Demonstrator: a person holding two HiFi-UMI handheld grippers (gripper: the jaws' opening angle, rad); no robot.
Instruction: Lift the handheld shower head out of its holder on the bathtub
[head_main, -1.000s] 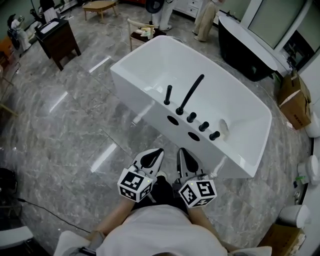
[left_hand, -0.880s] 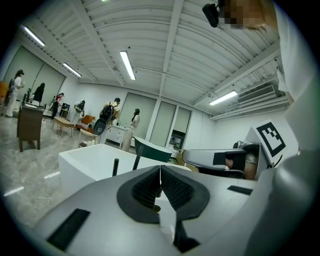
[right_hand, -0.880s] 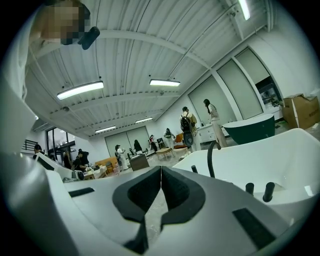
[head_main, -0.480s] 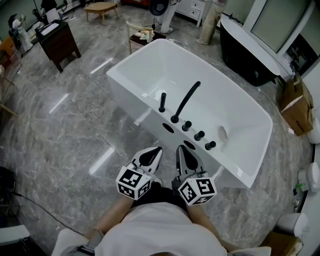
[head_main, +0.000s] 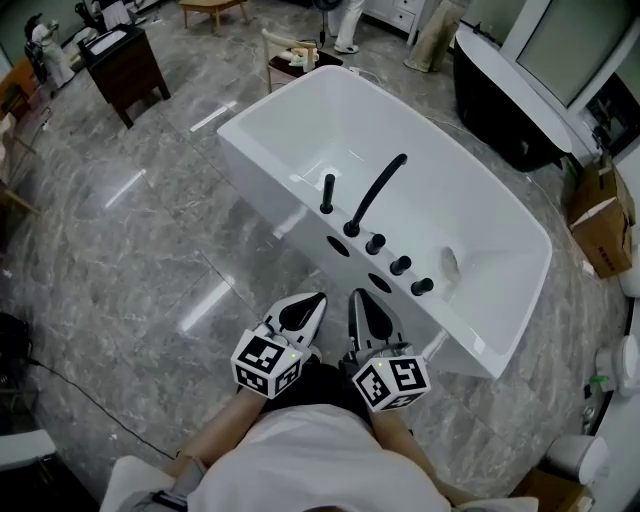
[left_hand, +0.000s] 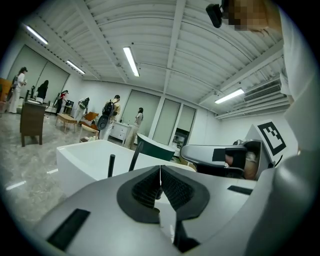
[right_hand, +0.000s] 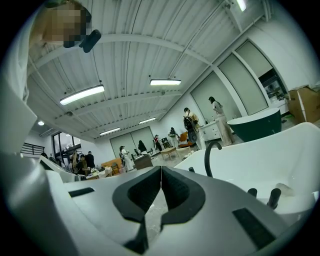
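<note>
Marble floor (head_main: 120, 250); shower head (head_main: 327, 193) upright on bathtub (head_main: 290, 215); left hand-held gripper (head_main: 316, 300), right hand-held gripper (head_main: 357, 296) closed, empty.

Bright, even light from ceiling strip lights (left_hand: 131, 61), glare streaks on polished floor (head_main: 120, 250), soft shadows, fisheye bending at edges, black vignetted corners.

left tool (head_main: 307, 310): jaws together, empty | right tool (head_main: 364, 306): jaws together, empty
</note>
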